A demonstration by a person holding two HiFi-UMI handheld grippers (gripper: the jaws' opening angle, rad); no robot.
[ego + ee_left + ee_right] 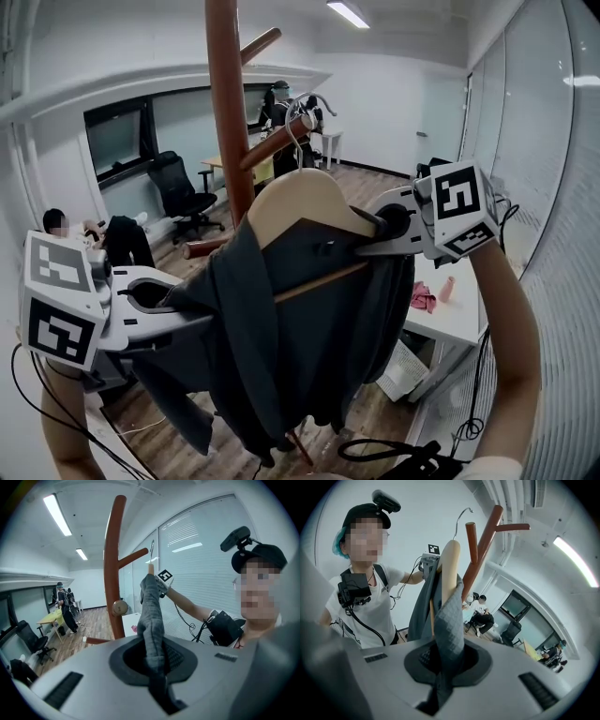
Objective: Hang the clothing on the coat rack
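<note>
The dark grey garment (281, 328) is draped over a wooden hanger (305, 199), just beside the coat rack (228, 112) pole. Its cloth is pinched by the left gripper (178, 298) at 9 o'clock and by the right gripper (375, 230) at 2 o'clock. Square markers are shown on both.

Open office, black swivel chair (180, 192), white desk (464, 319), frosted glass partition (544, 141), ceiling strip light (349, 13)
</note>
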